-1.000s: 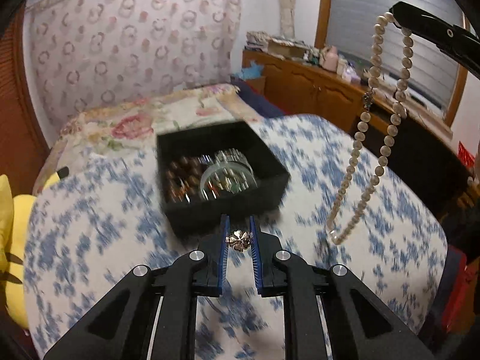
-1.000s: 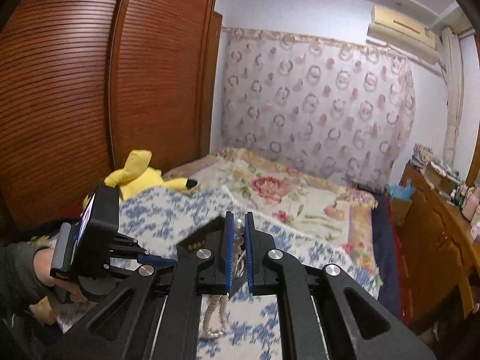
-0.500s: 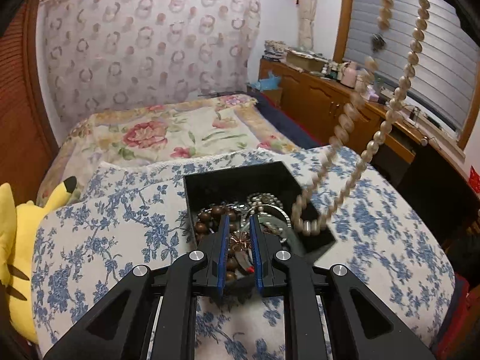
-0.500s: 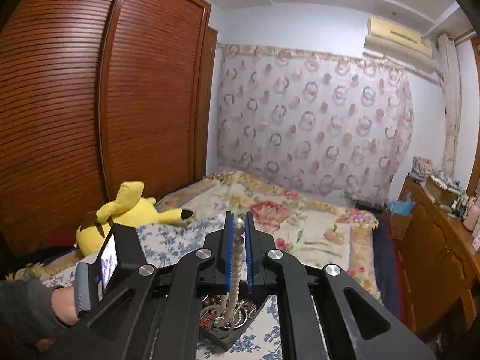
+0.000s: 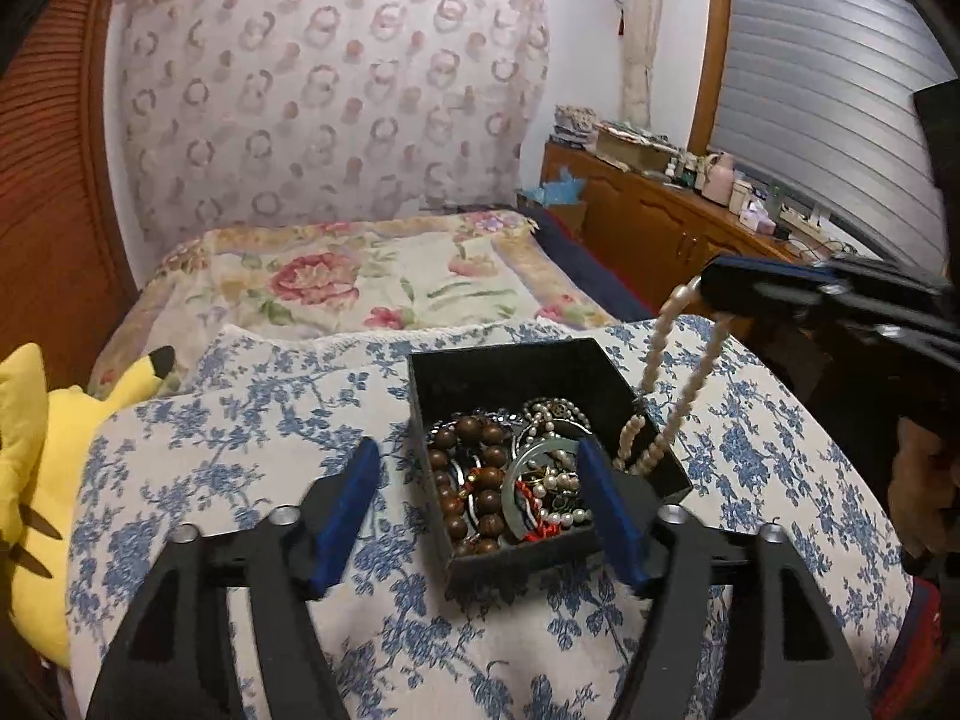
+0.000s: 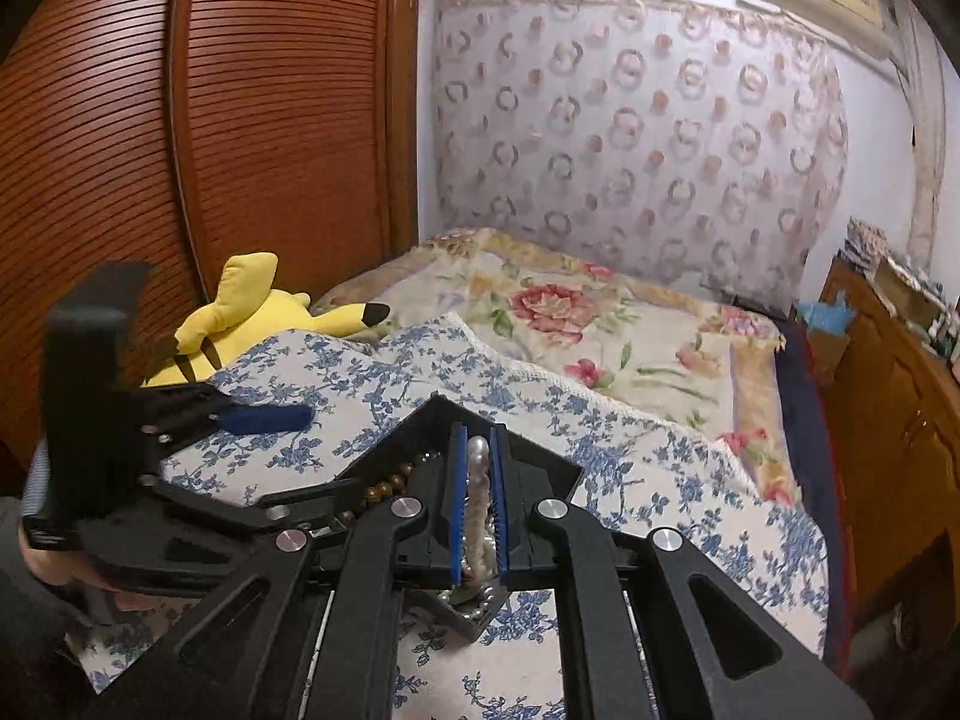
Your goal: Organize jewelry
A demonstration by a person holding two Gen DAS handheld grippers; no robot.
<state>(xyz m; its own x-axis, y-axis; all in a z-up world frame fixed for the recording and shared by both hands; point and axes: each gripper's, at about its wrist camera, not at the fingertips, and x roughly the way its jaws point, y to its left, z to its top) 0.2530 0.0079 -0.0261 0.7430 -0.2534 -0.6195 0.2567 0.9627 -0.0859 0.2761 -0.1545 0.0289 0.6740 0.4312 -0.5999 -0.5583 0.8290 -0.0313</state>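
A black open jewelry box (image 5: 504, 372) sits on a blue-flowered cloth (image 5: 240, 444). It holds brown wooden beads (image 5: 474, 480), a silver bangle and mixed pieces. My left gripper (image 5: 477, 501) is open and empty, its jaws spread above the near side of the box. My right gripper (image 6: 477, 504) is shut on a pearl necklace (image 5: 672, 396). The necklace hangs from it with its lower loop inside the box's right corner. The right gripper also shows in the left wrist view (image 5: 756, 288), and the left gripper in the right wrist view (image 6: 264, 417).
A yellow plush toy (image 5: 36, 468) lies at the left edge of the cloth. A flowered bedspread (image 5: 360, 282) stretches behind. A wooden sideboard (image 5: 660, 222) with clutter stands at the right. A slatted wooden wardrobe (image 6: 210, 150) is on the left.
My left gripper opened and let go of the small flower piece over the box. My right gripper came down, lowering the pearl necklace's end into the box.
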